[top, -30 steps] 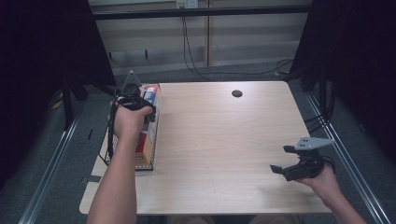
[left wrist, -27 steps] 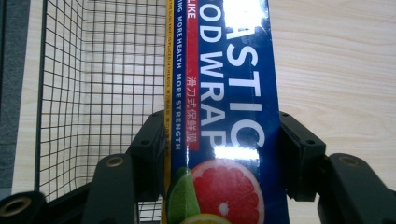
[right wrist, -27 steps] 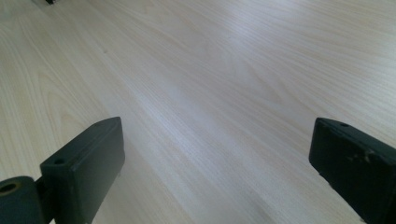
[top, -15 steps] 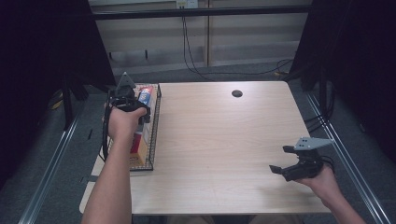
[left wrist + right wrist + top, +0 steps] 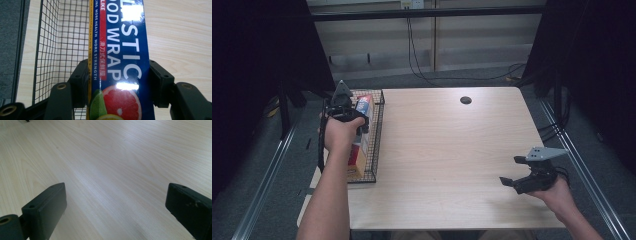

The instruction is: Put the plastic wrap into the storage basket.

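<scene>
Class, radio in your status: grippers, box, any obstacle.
Left gripper shut on wrap box over wire basket. Right gripper open, idle above table.

Your right tongs (image 5: 512,181) had bare tabletop (image 5: 442,150) all round. At the left edge, the wire basket (image 5: 374,135) walled in your left tongs (image 5: 120,82) and their box (image 5: 120,50).

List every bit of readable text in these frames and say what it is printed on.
"STIC" and "OOD WRAP", cut off: blue wrap box in the left gripper.
"MORE HEALTH MORE STRENGTH": same box's edge.
"LIKE" and Chinese characters: its red strip.
Yellow edge print: too small.
Box in basket: blurred.
</scene>
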`<state>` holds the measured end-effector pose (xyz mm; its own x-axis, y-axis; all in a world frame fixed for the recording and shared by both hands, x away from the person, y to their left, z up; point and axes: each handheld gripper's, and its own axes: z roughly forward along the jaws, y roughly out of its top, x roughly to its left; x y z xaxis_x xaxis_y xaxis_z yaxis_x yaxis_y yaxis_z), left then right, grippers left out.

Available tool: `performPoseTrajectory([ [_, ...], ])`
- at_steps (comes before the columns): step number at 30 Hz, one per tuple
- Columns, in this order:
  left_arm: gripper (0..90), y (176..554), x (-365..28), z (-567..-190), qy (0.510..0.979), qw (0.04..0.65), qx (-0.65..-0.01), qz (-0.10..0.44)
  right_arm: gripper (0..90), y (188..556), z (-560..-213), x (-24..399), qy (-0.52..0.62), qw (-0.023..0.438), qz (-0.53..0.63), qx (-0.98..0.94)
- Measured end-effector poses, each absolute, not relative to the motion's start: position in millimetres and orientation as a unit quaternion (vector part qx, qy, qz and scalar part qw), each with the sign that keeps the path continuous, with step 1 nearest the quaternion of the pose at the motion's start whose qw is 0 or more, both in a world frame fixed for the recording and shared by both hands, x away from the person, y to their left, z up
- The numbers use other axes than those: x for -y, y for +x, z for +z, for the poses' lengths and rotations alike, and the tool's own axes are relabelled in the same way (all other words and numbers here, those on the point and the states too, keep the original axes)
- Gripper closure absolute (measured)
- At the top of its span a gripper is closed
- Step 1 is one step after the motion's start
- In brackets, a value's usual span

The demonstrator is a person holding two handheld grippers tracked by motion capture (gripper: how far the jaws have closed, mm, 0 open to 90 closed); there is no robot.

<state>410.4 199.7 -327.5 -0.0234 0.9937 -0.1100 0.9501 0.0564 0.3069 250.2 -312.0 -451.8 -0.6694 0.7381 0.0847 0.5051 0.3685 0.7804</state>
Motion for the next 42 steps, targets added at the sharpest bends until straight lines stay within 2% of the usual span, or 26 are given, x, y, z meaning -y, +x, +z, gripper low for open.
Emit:
performPoseTrajectory([
  [42,43.5,420,-213,-361,0.677,0.142,-0.720,0.063,3.6,252,-455,310,0.375,0.132,0.413,-0.820],
])
